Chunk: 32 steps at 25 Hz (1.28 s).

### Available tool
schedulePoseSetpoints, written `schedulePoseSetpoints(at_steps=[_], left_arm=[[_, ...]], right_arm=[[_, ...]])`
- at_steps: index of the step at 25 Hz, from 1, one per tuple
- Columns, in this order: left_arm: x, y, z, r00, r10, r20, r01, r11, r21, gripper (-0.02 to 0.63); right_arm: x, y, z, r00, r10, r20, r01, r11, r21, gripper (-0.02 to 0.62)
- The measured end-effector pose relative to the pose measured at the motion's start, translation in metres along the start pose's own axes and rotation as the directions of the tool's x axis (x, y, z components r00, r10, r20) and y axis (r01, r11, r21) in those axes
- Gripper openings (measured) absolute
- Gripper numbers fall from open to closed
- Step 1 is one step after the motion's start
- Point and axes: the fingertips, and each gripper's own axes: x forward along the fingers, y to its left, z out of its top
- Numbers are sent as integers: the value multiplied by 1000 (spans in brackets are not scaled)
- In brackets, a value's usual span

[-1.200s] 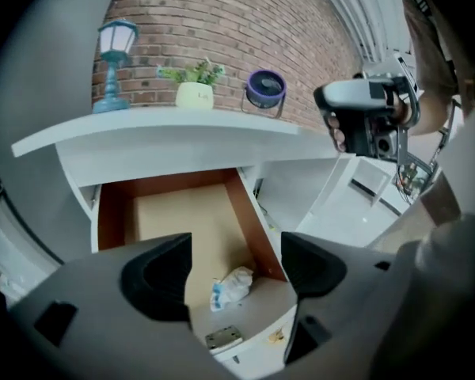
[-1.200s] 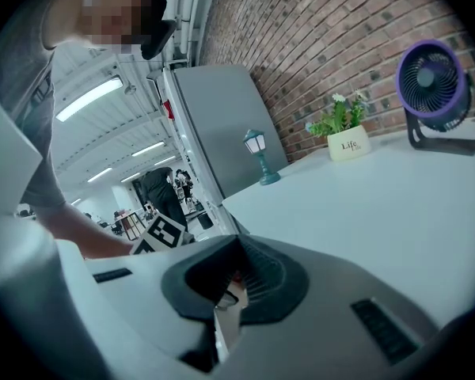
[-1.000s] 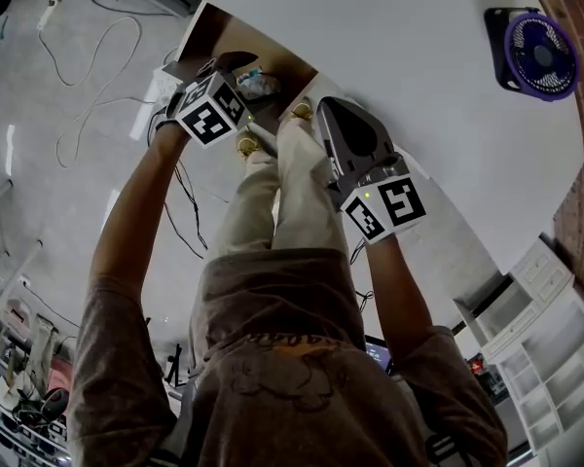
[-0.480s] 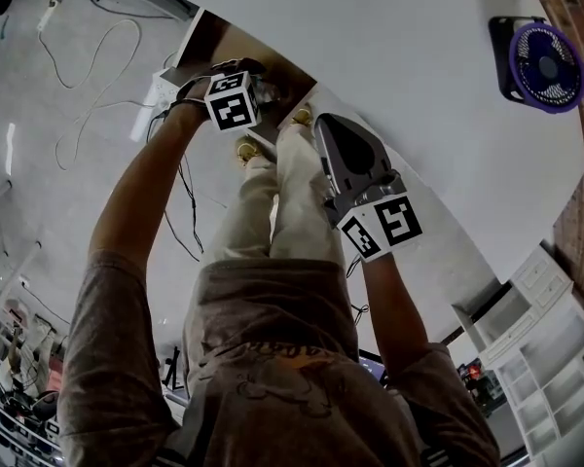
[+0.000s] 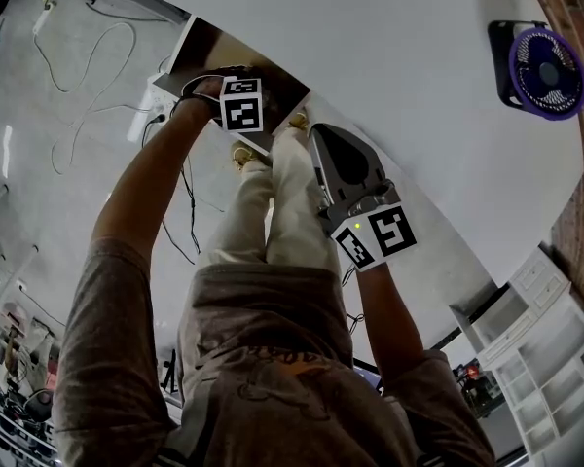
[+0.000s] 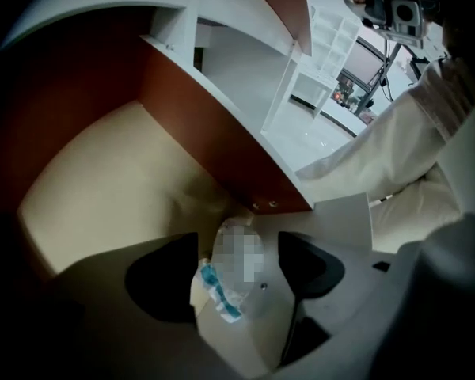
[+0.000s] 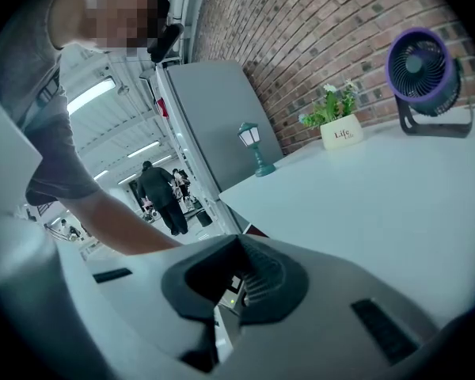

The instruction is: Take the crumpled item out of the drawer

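Reaching deeper than it did a second ago, the left gripper (image 6: pixel 236 253) has gone from the drawer's front edge down into the open drawer (image 6: pixel 103 180). From overhead its marker cube now covers the crumpled item, which showed beside it a moment back. Looking along the gripper itself, the jaws stand apart on either side of the crumpled item (image 6: pixel 224 282), a clear scrunched wrapper with a blue strip. It lies on the pale drawer floor, close against the left jaw, with a little gap to the right one. I take that to mean the approach is done and only the squeeze and the lift remain.

The right gripper (image 7: pixel 233 285) has barely shifted. It hovers over the white table (image 5: pixel 419 86) with its jaws nearly together and nothing in them.

The reddish-brown drawer wall (image 6: pixel 214 153) runs just beyond the item, so there is little room to push further. A fan (image 5: pixel 543 61), a potted plant (image 7: pixel 339 121) and a small lamp (image 7: pixel 253 149) sit well clear on the table, and cables (image 5: pixel 88 76) trail on the floor.
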Motion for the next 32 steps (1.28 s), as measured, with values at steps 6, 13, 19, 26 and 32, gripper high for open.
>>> schedulePoseSetpoints(at_steps=[6,13,19,26,32], left_arm=[[9,-6,-6,994,-84,-69,85,996,17,295],[18,-6,-5,990,-86,-110,92,994,55,271],[23,0,-7,989,-64,-137,72,996,48,204],[18,7,-5,993,-9,-114,13,999,35,127],[7,12,2,997,35,-75,-37,999,-22,98]], right_arm=[[-1,-2,-1,1000,-1,-5,1,1000,3,-3],[-1,-4,-3,1000,-14,-4,14,1000,19,-3],[-3,-8,-5,1000,-18,-12,18,1000,25,-3],[-5,-11,-4,1000,-13,-11,13,1000,22,-3],[-6,-11,1,1000,-1,-9,1,1000,18,-3]])
